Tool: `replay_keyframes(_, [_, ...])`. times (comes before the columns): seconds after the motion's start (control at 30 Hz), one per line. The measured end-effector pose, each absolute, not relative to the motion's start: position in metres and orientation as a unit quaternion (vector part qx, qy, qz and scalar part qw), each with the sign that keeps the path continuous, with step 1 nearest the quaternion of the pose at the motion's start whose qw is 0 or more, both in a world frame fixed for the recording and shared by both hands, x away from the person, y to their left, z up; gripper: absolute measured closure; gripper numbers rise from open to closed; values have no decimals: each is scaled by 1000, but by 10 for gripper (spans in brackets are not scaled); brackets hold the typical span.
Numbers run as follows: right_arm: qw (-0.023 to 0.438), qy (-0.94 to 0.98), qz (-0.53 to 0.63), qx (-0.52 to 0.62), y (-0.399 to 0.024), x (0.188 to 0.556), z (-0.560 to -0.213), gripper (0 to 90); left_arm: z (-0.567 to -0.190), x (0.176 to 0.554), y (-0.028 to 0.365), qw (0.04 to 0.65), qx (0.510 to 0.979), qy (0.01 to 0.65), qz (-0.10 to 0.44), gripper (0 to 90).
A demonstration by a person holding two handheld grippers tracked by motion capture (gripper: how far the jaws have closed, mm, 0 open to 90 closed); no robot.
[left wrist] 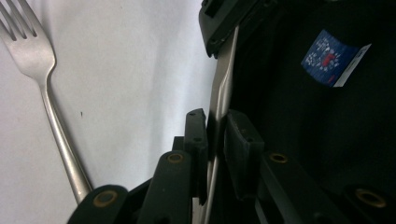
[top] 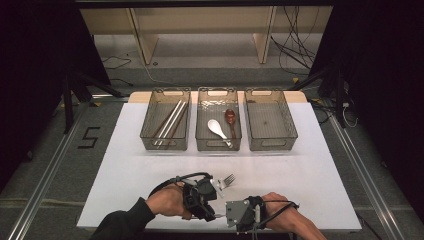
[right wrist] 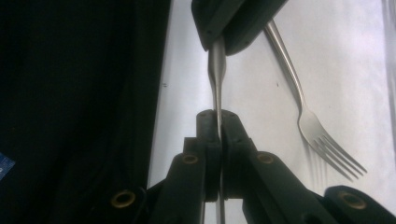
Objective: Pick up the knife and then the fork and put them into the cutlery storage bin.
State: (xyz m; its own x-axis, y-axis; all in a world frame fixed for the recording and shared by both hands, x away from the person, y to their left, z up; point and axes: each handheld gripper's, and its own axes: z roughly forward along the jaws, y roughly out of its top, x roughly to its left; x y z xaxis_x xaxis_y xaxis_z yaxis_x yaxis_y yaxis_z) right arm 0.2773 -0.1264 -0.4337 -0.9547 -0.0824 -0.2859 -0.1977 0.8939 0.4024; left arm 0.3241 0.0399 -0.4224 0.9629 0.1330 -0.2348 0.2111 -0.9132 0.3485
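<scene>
so, in the high view chopsticks (top: 170, 122) fill the left bin (top: 165, 119), spoons (top: 222, 127) the middle bin (top: 218, 119), and the right bin (top: 270, 119) awaits the fork (top: 228, 179) lying near your hands. left gripper view: your left gripper (left wrist: 215, 135) pinches a thin metal utensil (left wrist: 223, 93). right gripper view: your right gripper (right wrist: 218, 126) pinches it too, mid-handoff.

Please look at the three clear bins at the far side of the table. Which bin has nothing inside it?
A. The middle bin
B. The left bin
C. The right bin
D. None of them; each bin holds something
C: the right bin shows a bare bottom, while the left bin holds chopsticks and the middle bin holds a white spoon and a brown spoon.
</scene>
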Motion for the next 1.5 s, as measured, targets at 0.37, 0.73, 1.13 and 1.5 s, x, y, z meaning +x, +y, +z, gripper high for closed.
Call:
replay_keyframes(0.37, [156, 960, 220, -75, -129, 276, -432, 894, -414, 333, 50, 227, 961, 120, -104, 620])
replay_keyframes(0.73, [191, 955, 227, -16, -146, 287, -425, 895, -401, 352, 79, 284, 939, 191, -45, 343])
replay_keyframes(1.13, [224, 939, 245, 94, -169, 312, -412, 895, -408, 368, 120, 339, 901, 272, 8, 288])
replay_keyframes(1.5, [220, 894, 316, 229, -204, 350, -388, 895, -413, 360, 131, 352, 891, 284, 41, 225])
